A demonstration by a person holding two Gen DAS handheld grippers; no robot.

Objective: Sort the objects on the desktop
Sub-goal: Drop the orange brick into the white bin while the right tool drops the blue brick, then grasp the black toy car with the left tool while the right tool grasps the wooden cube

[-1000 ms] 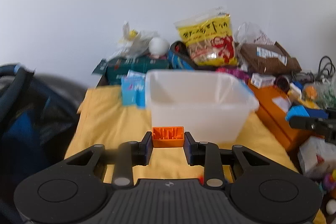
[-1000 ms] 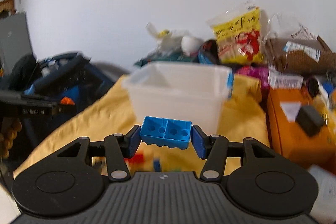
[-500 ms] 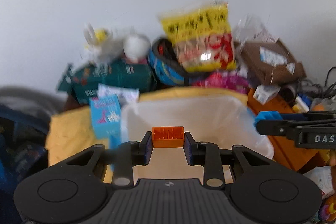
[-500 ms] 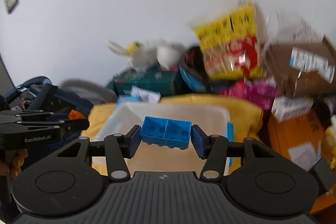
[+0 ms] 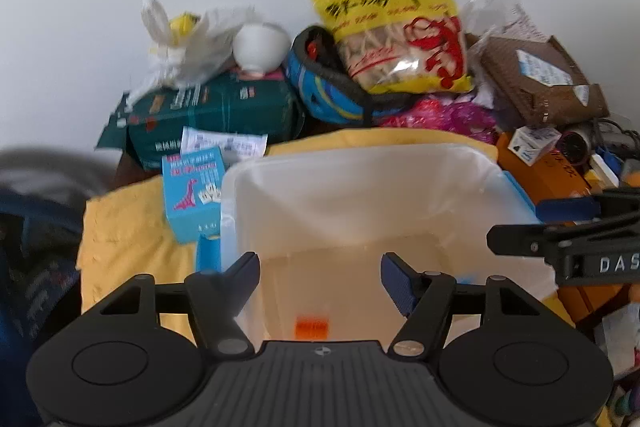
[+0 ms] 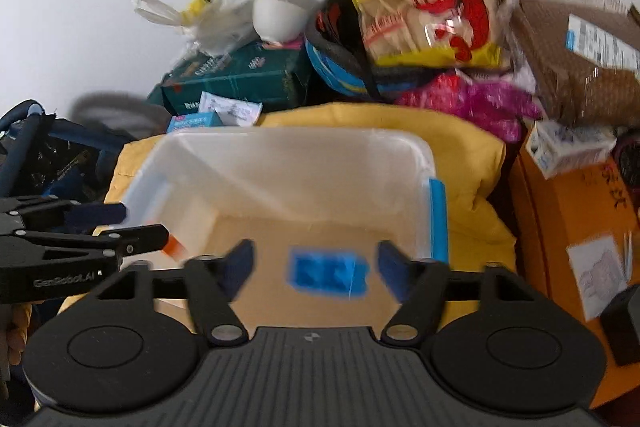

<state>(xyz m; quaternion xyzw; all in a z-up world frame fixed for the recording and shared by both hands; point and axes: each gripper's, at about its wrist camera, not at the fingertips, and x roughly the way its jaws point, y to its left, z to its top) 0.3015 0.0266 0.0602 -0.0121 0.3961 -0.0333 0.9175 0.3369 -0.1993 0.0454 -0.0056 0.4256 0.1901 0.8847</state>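
Left tongs (image 5: 319,277) and right tongs (image 6: 312,269) just sprung apart, orange brick (image 5: 311,327) and blue brick (image 6: 326,273) released into clear bin (image 5: 360,163)

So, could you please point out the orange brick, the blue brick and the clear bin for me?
orange brick (image 5: 311,327), left wrist view, its top face.
blue brick (image 6: 326,273), right wrist view, its studded top.
clear bin (image 6: 280,141), right wrist view, its far rim.
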